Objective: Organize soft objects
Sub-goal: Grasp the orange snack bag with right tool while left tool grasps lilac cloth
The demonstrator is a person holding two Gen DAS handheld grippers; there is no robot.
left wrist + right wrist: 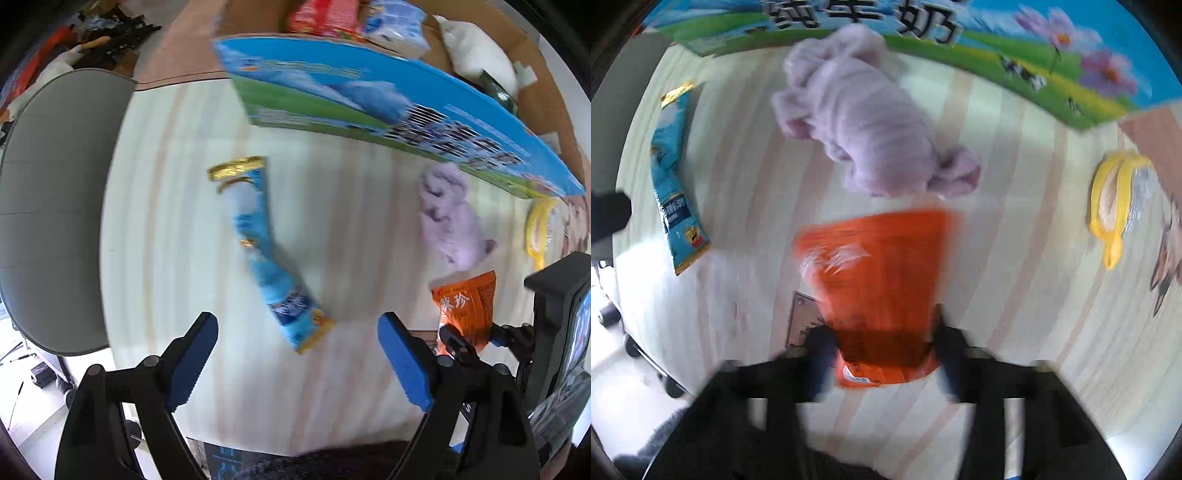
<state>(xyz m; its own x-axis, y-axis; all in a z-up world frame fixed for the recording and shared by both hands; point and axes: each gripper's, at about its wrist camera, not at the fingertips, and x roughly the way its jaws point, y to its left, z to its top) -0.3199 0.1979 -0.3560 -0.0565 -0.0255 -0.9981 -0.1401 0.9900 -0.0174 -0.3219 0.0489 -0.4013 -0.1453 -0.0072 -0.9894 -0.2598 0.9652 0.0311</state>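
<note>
Where clamped, orange packet (875, 273) between right tongs (886, 354).

1. Right gripper (882, 354): motion-blurred; finger outlines indistinct
2. Orange packet (875, 280): print smeared, unreadable
3. Carton (1015, 55): cut off by upper frame edge
4. Yellow item (537, 229): partly hidden behind carton corner

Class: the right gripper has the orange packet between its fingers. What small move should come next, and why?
Probably lift the orange packet up toward the open cardboard box: the right gripper already pinches it, other soft packets already lie in that box, and the left gripper is open, holding nothing.
</note>
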